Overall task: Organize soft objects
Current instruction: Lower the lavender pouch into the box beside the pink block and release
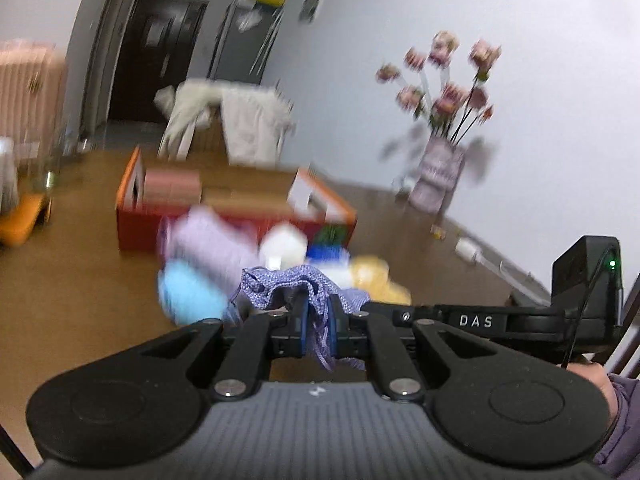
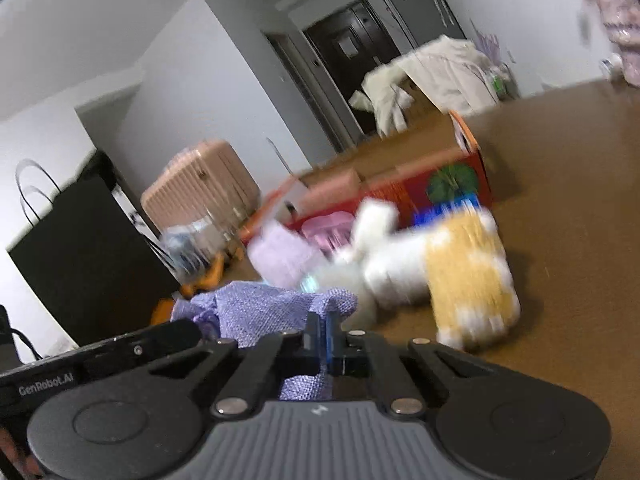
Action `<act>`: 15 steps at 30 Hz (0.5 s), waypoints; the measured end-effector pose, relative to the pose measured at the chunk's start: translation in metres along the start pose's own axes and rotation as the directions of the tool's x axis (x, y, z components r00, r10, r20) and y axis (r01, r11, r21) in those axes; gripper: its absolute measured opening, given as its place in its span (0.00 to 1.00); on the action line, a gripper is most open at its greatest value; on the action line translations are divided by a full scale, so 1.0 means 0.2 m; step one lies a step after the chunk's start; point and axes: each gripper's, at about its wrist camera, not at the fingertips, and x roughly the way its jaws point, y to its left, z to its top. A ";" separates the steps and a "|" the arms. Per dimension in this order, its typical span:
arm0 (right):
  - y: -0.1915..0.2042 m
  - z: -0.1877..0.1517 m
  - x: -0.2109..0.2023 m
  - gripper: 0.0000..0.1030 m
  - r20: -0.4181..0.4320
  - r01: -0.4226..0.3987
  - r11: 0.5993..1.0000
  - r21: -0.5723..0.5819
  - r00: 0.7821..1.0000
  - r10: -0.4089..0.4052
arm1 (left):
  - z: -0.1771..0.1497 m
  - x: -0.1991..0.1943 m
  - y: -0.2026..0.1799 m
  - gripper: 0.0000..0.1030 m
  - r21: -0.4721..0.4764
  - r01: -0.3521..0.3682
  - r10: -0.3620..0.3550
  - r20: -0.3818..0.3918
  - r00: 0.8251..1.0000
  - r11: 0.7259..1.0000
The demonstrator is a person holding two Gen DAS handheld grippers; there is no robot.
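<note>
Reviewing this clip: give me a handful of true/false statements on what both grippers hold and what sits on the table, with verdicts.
1. The left gripper is shut on the purple mesh cloth. True.
2. The right gripper is open and holds nothing. False: it pinches the same cloth.
3. An open red box stands on the table behind the soft toys. True.
4. The vase of flowers lies tipped over. False: it stands upright near the wall.
5. The yellow-and-white plush is inside the box. False: it lies on the table.

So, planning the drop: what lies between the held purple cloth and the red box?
A pile of soft toys lies between the cloth and the box, in both views.
</note>
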 end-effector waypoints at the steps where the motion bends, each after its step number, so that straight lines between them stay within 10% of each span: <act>1: 0.01 0.06 0.00 0.02 0.017 -0.014 1.000 -0.007 1.000 0.015 | 0.07 0.00 0.00 0.10 0.018 0.009 -0.010 0.030 1.000 1.000; 7: 0.06 0.54 0.16 0.02 0.081 -0.056 0.993 -0.104 0.995 0.064 | 0.52 0.22 0.08 0.10 0.065 -0.011 0.003 0.134 0.991 0.998; 15: -0.08 1.18 0.82 0.02 -0.029 0.056 0.985 -0.165 0.998 -0.062 | 0.93 0.96 0.41 0.10 -0.069 -0.076 0.078 0.028 0.997 0.995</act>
